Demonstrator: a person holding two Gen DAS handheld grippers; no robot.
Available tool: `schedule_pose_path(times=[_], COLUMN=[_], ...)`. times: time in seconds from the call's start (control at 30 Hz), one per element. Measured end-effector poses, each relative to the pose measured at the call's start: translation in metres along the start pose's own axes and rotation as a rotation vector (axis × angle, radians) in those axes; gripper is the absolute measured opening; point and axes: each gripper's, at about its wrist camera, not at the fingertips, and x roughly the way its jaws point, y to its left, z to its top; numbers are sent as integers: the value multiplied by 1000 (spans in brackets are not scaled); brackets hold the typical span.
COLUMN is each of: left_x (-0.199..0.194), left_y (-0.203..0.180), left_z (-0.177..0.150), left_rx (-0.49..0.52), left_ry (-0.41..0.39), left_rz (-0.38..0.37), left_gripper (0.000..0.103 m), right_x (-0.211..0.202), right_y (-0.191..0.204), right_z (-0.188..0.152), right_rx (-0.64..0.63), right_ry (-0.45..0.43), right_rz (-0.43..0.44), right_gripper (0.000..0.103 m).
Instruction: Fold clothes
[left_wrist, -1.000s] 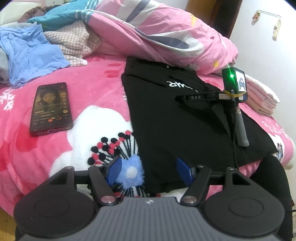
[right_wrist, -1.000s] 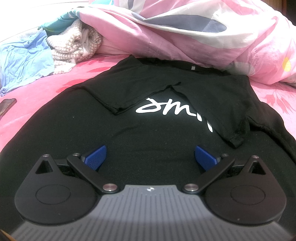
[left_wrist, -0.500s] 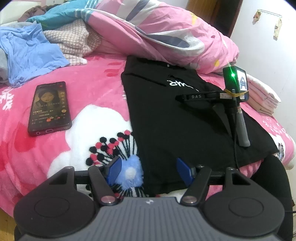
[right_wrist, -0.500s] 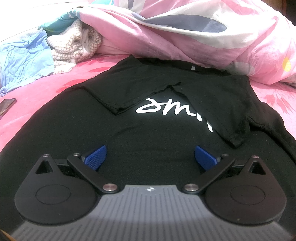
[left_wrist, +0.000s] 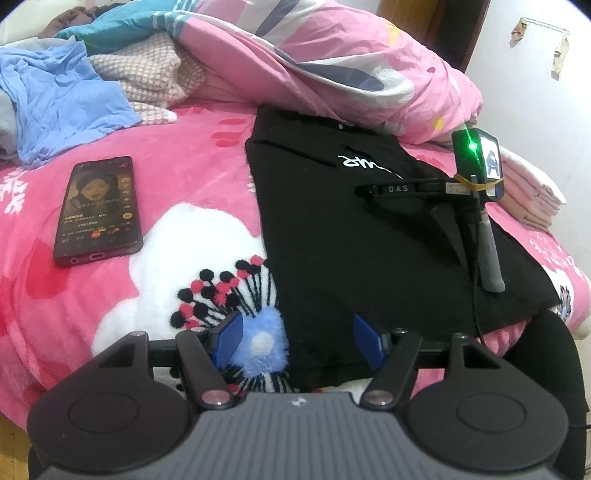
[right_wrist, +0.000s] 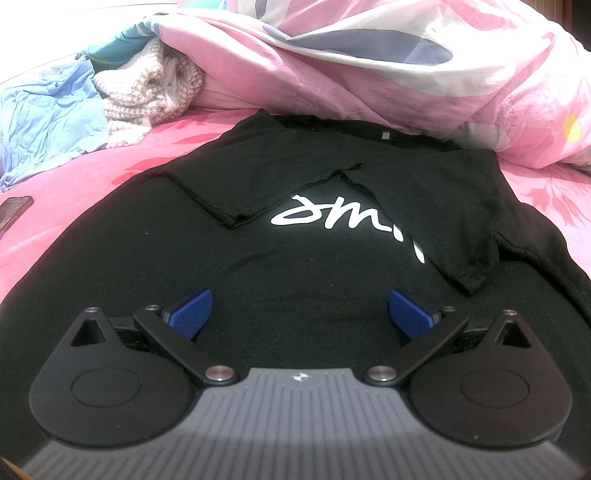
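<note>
A black T-shirt (left_wrist: 351, 236) with white lettering lies flat on the pink floral bedspread (left_wrist: 192, 173), both sleeves folded inward over its front (right_wrist: 332, 192). My left gripper (left_wrist: 297, 341) hovers open at the shirt's near left corner, with the hem edge between its blue pads and not pinched. My right gripper (right_wrist: 300, 314) is open wide, low over the shirt's middle, nothing between its fingers. In the left wrist view the right gripper (left_wrist: 476, 173) shows from the side, with a green light, above the shirt's right half.
A smartphone (left_wrist: 99, 210) with a lit screen lies left of the shirt. A blue garment (left_wrist: 62, 107) and a checked knit (left_wrist: 147, 70) are heaped at the back left. A bunched pink duvet (left_wrist: 332, 62) borders the shirt's collar. Folded pale cloth (left_wrist: 532, 192) is stacked at right.
</note>
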Motion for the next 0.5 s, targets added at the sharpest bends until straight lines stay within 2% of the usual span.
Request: schedule_pose_path(times=[0.5], left_x=[11], left_y=[0], left_z=[2], left_rx=[-39], left_ry=[-35], left_rz=[36], left_gripper=[67], right_x=[0], right_y=[0], right_z=[0], right_rx=[1], right_ry=[0], right_rz=[-1], right_gripper=[102])
